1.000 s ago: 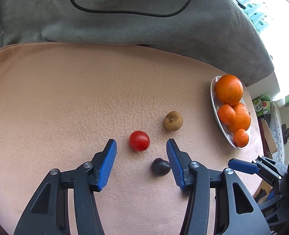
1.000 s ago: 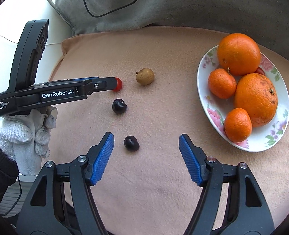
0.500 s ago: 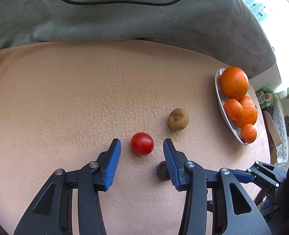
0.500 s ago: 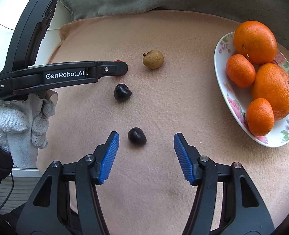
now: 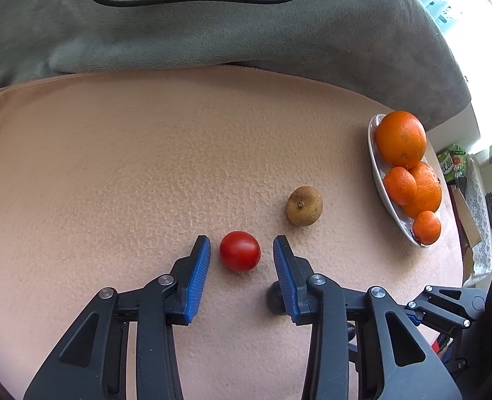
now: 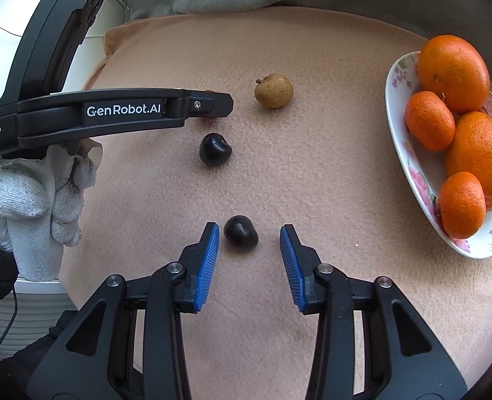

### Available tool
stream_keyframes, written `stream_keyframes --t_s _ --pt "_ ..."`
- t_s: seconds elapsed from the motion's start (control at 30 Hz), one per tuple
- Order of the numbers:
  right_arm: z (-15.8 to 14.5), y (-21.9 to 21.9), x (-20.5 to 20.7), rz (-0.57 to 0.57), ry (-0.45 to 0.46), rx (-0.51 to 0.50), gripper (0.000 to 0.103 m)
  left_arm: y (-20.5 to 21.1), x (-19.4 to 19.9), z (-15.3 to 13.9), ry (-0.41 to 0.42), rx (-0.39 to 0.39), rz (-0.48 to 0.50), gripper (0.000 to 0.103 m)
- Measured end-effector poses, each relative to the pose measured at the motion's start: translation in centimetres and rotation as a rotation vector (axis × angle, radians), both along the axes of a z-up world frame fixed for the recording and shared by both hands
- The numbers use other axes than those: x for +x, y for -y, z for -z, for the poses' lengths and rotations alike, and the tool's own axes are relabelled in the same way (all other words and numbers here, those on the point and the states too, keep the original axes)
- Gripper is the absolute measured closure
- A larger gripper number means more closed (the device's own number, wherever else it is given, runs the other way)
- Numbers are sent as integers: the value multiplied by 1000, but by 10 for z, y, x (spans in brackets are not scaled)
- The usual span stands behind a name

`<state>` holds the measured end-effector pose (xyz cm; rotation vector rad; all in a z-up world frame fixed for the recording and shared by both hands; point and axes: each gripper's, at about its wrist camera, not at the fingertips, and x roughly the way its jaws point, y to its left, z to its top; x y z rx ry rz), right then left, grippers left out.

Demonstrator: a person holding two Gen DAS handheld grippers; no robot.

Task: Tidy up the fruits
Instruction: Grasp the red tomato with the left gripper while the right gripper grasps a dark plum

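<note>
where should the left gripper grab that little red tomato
Grip the red tomato across its widest middle, coming from above. It is round and smooth, lying free on the peach cloth. The left hand-held gripper already straddles it, jaws closing, pads not yet touching.

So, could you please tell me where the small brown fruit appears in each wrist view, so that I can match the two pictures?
Left wrist view: the brown fruit lies right of centre, up and right of the red tomato.
Right wrist view: it lies in the upper middle, just past the tip of the left tool.
Shared landmark: the plate of oranges at the right edge.
</note>
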<state>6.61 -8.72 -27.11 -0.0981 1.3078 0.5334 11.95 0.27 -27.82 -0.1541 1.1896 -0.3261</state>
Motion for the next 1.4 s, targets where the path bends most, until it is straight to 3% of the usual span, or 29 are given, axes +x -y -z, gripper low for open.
stream_keyframes --t_s 0.53,0.83,1.4 --pt "7 -11 1 -28 -9 -8 80 24 -3 5 19 44 23 80" --pt "-1 -7 -5 -27 15 3 80 28 -7 1 30 32 21 80" --pt "-39 30 -11 31 73 37 81 -3 -14 -29 75 5 9 80"
